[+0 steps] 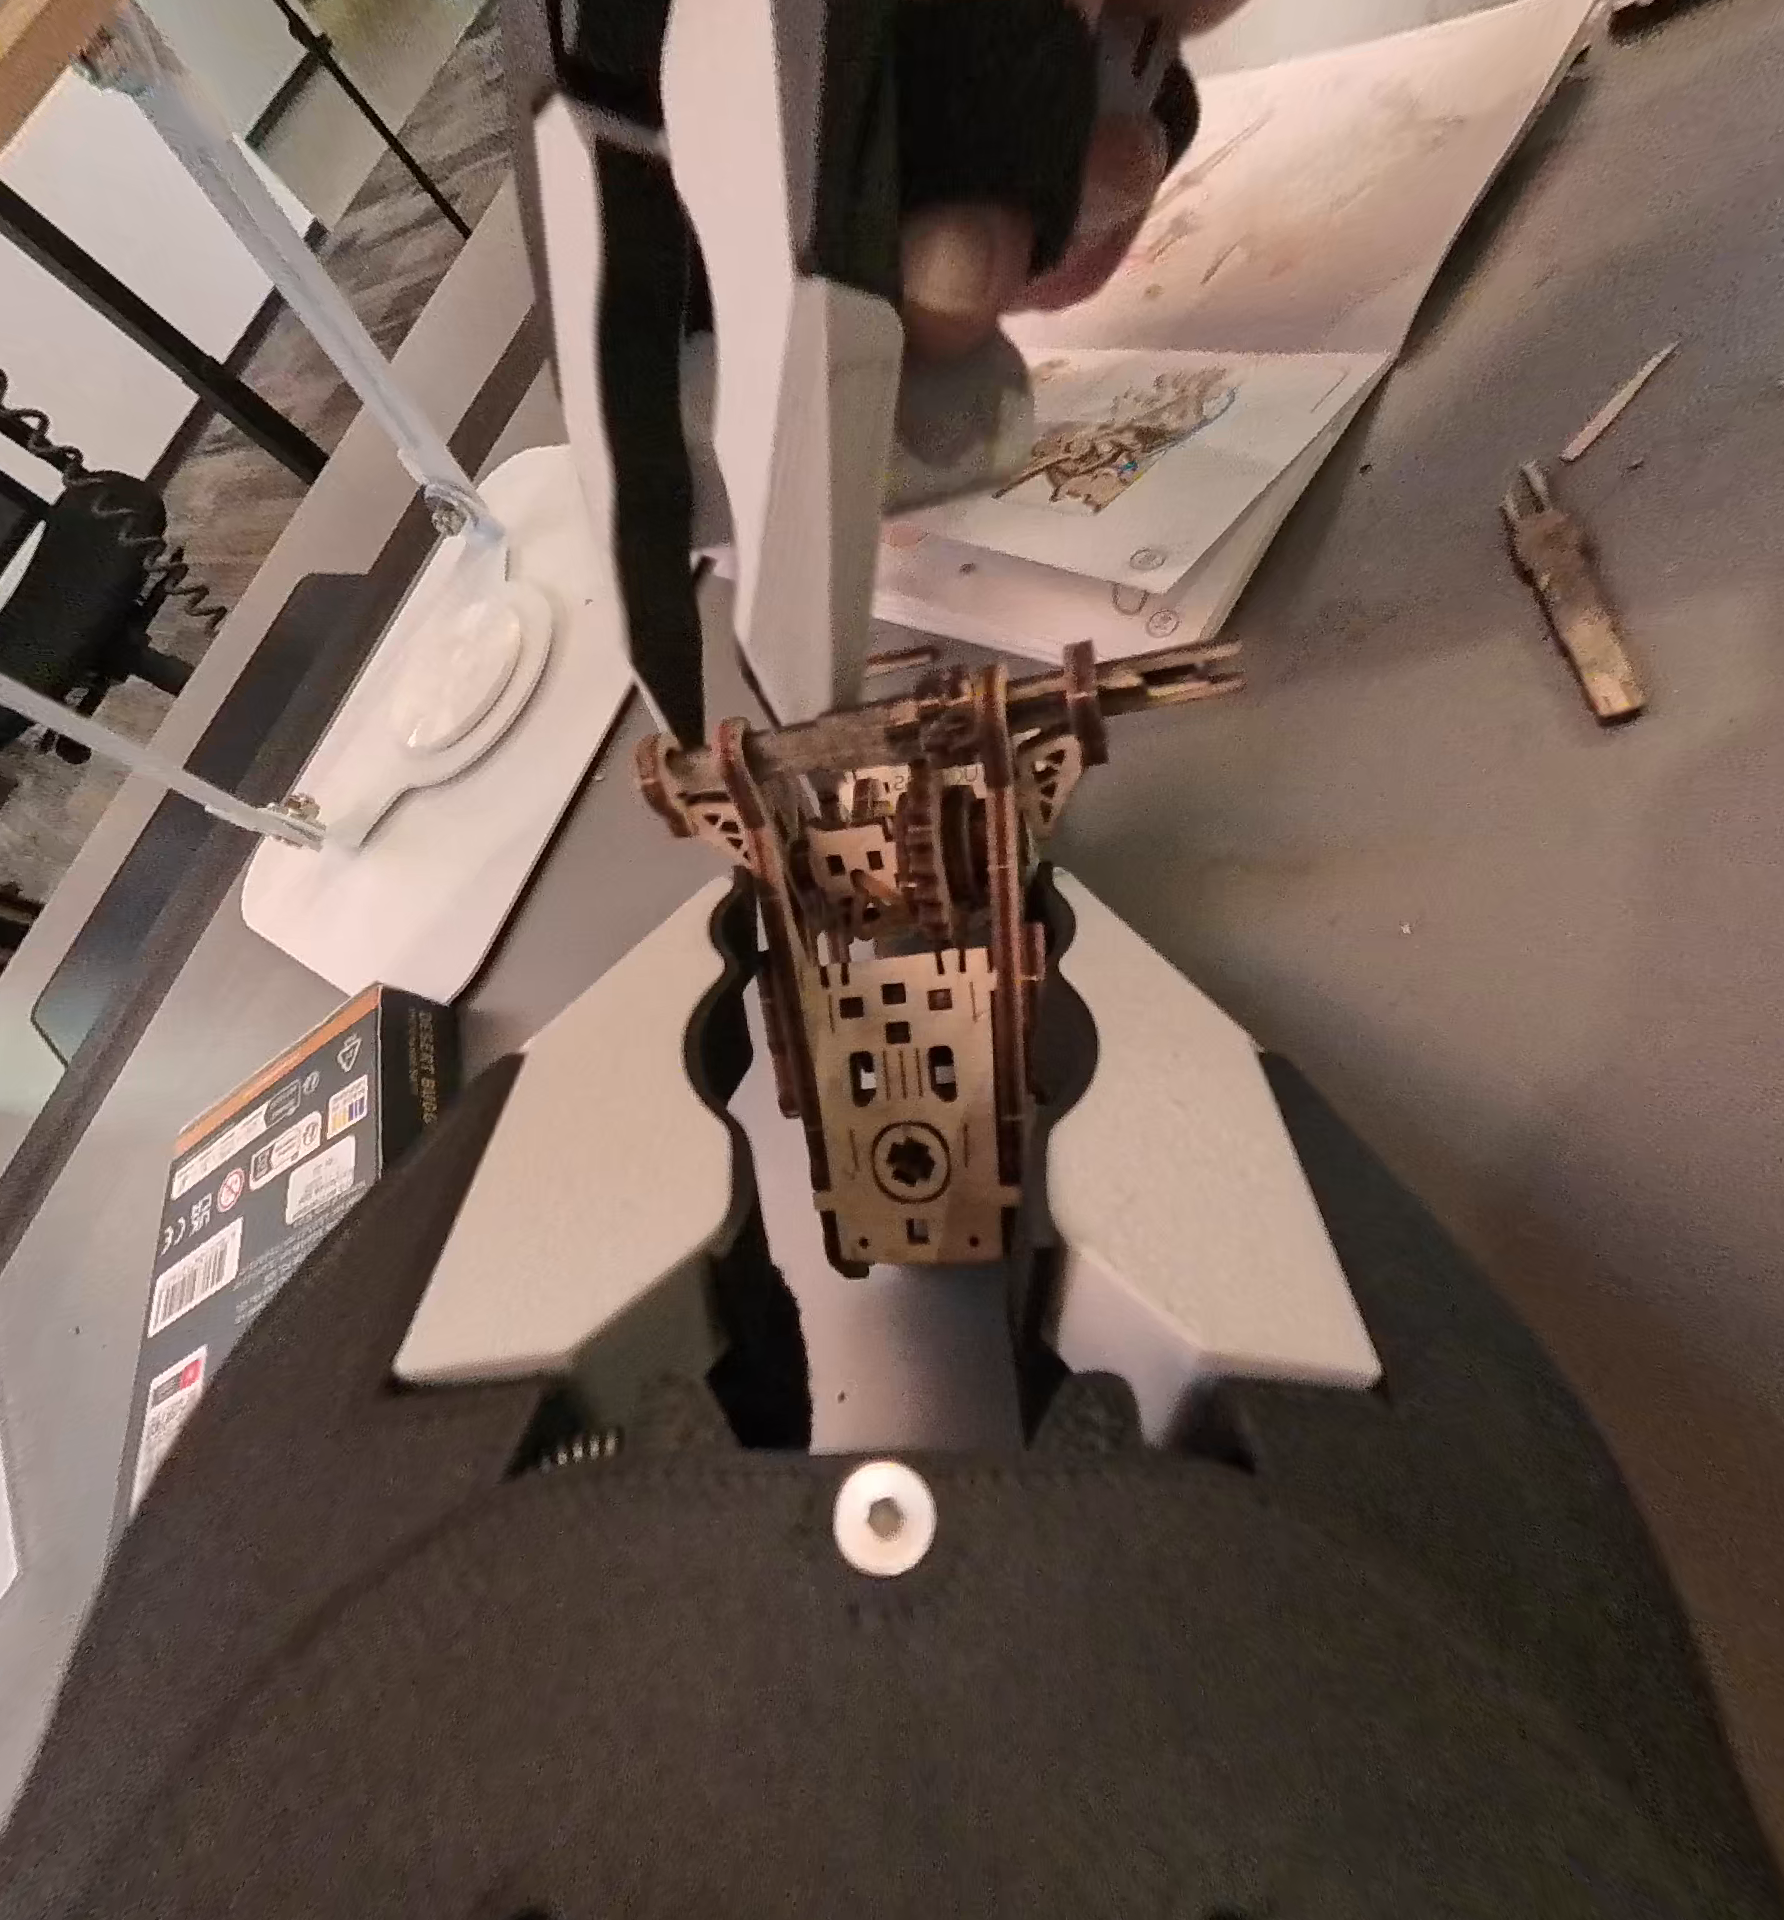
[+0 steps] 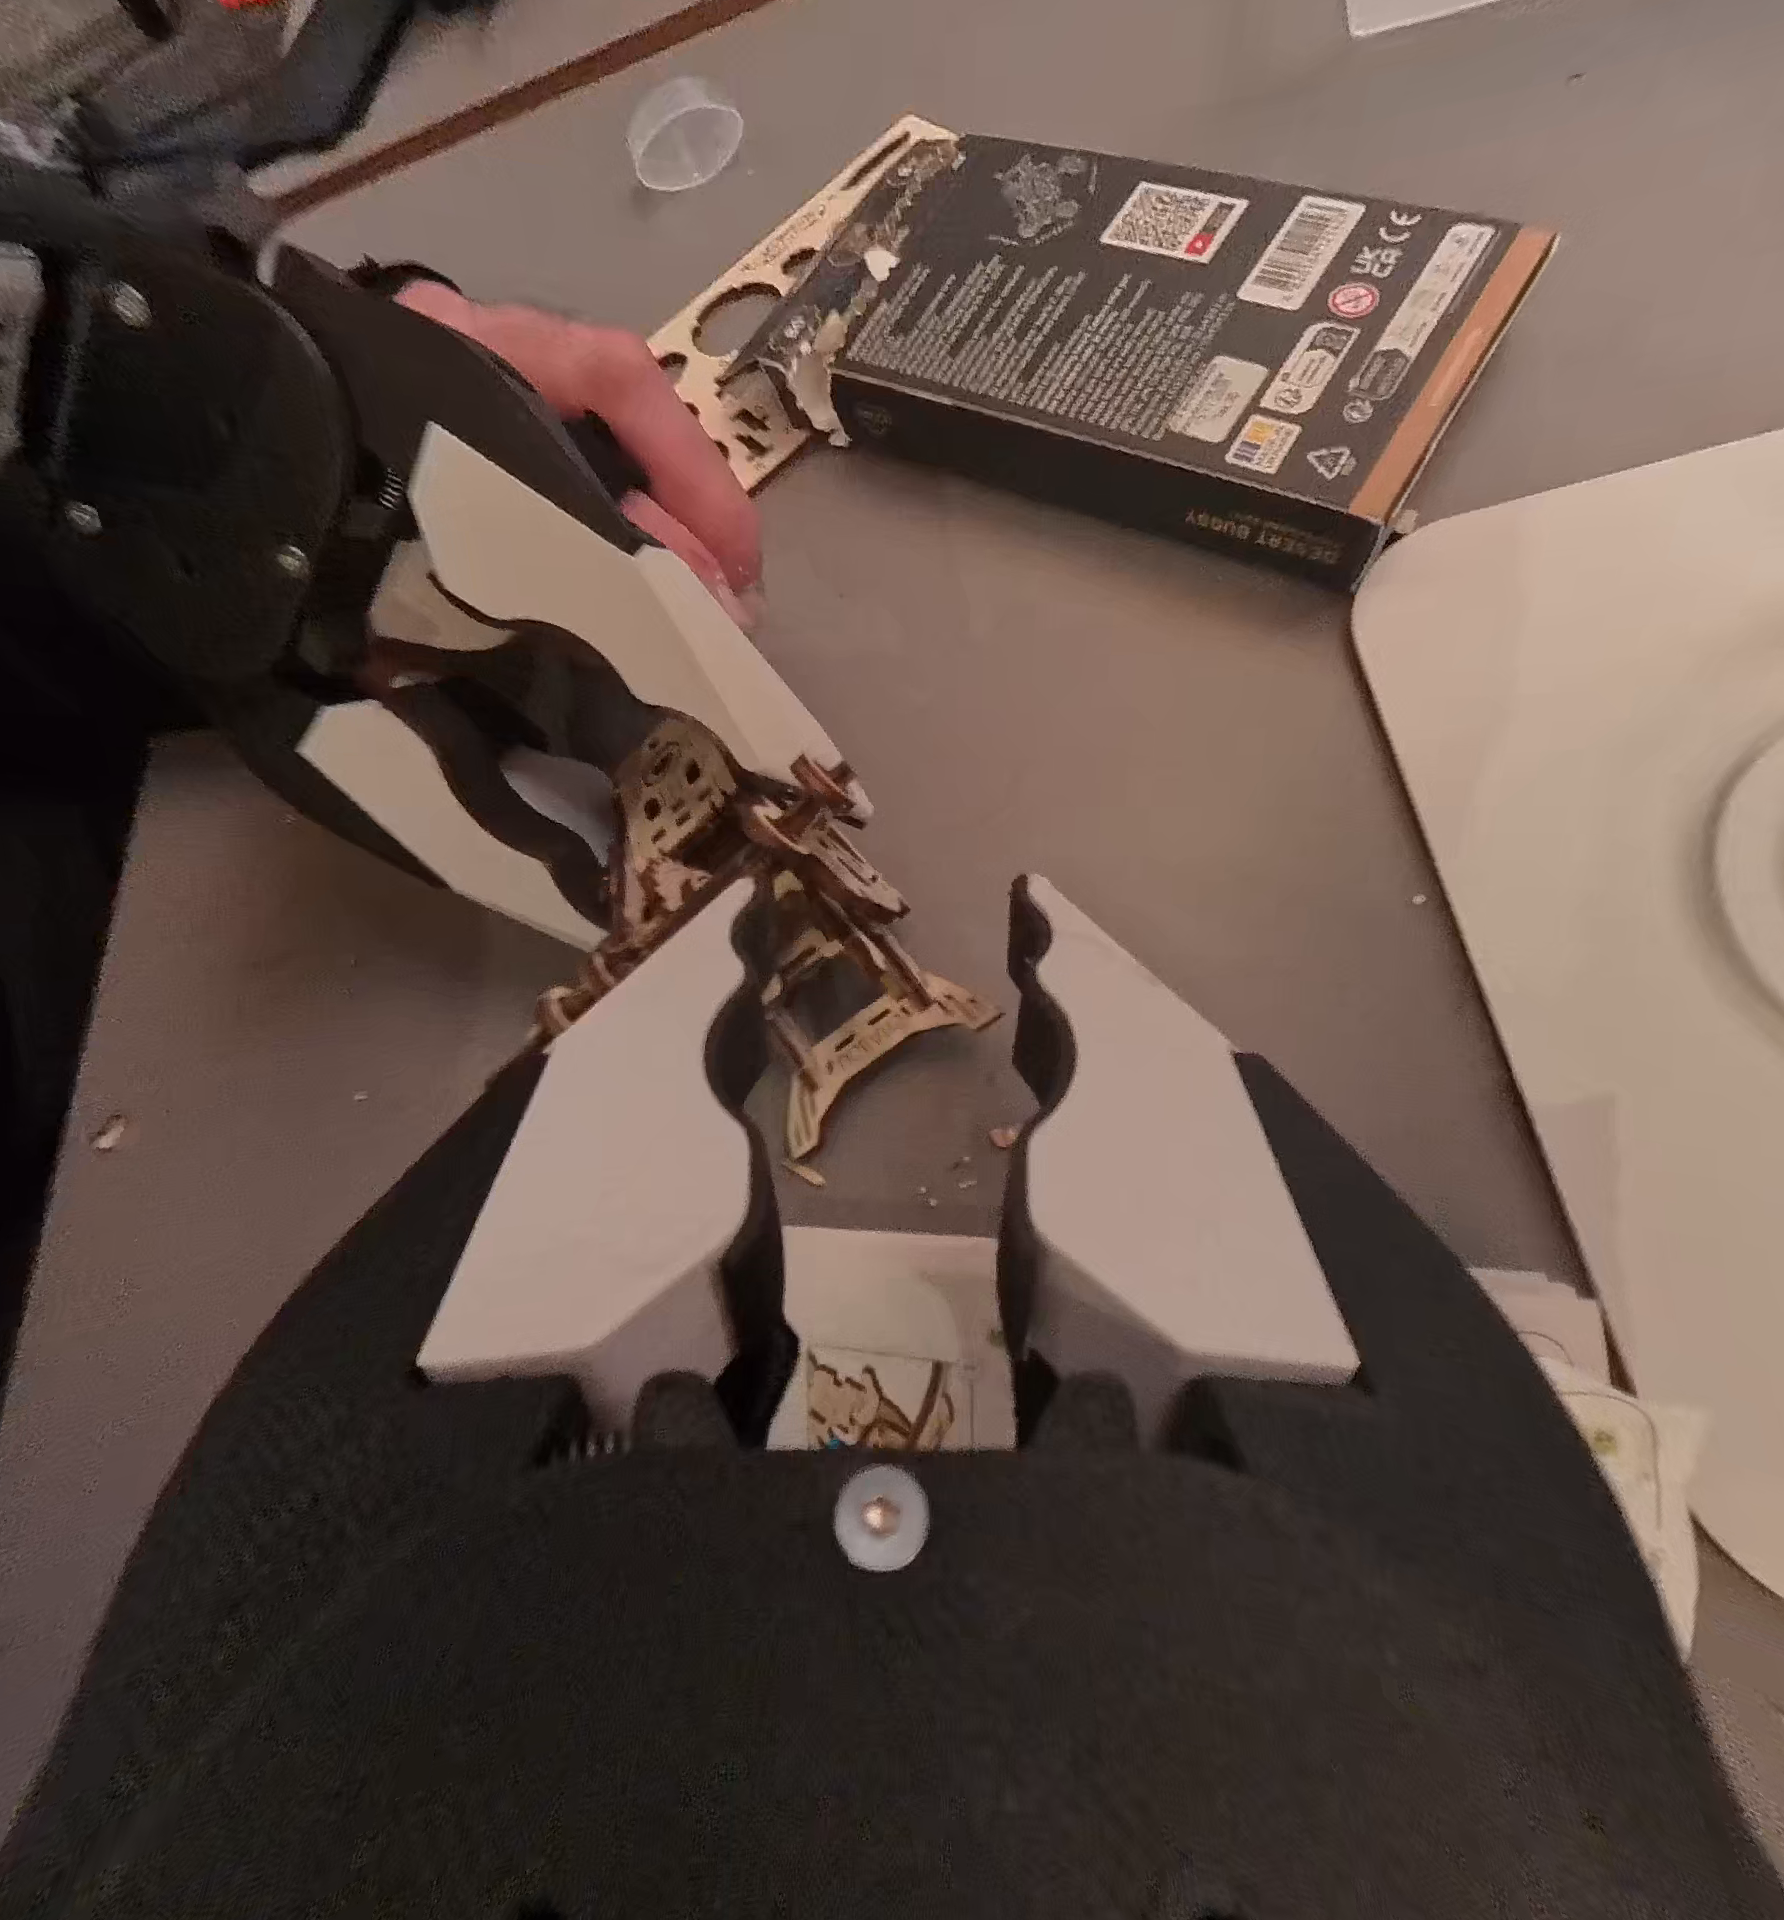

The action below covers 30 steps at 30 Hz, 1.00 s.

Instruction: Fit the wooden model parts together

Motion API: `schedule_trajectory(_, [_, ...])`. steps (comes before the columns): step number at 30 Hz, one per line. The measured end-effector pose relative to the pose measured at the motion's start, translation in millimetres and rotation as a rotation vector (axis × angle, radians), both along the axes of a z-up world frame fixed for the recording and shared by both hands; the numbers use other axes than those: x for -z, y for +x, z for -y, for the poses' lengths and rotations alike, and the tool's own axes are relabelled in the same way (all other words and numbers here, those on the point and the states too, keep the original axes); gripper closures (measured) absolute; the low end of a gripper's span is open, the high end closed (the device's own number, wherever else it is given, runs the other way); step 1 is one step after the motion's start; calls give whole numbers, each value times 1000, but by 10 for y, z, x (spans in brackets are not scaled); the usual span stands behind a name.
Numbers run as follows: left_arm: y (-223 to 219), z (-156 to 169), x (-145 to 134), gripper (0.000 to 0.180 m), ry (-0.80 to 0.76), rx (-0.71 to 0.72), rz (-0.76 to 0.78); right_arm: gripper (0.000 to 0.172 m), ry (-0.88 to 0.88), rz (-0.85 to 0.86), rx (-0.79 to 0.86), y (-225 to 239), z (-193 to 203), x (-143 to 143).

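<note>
While the grey surface [image 2: 1127, 727] carries a black printed cardboard box [image 2: 1158, 343], a white round-cornered board [image 2: 1615, 831] and an open white instruction booklet [image 1: 1179, 436], the pale laser-cut wooden model frame [image 1: 909, 1039] sits in the left claw [image 1: 893, 935], pinched on both side rails with its long axis running straight out along the fingers. The right claw [image 2: 877, 904] stands spread and bare, the model's far end just ahead and slightly left of its tips, one fingertip [image 2: 732, 914] overlapping it. A loose flat wooden strip [image 1: 1574, 613] lies well apart.
</note>
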State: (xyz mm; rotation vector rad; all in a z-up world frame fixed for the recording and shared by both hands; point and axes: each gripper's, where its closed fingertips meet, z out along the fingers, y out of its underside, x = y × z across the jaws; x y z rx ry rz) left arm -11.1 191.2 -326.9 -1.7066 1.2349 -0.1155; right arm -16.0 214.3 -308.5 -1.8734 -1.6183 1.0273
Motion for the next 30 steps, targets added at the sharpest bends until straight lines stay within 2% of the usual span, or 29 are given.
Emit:
schedule_trajectory(12, [2,9,1,130,7,1,-7,123,-154,-49,71,-34,49,95])
schedule_trajectory(13, [2,9,0,130,8,1,-8,123,-147,-40,68,-37,55,92])
schedule_trajectory(15, [22,15,0,130,8,7,-6,139,-71,13,71,-28,33,130])
schedule_trajectory(16, [20,11,-1,130,11,4,-14,134,-49,32,72,-24,30,136])
schedule_trajectory(23, [-20,-20,-1,129,17,-24,-29,126,19,30,121,21,57,-178])
schedule_trajectory(27, [-6,-14,-4,130,38,-28,-61,123,100,170,159,-27,103,7])
schedule_trajectory(30, [-2,-16,-8,130,53,-37,-86,126,186,222,211,-41,60,10])
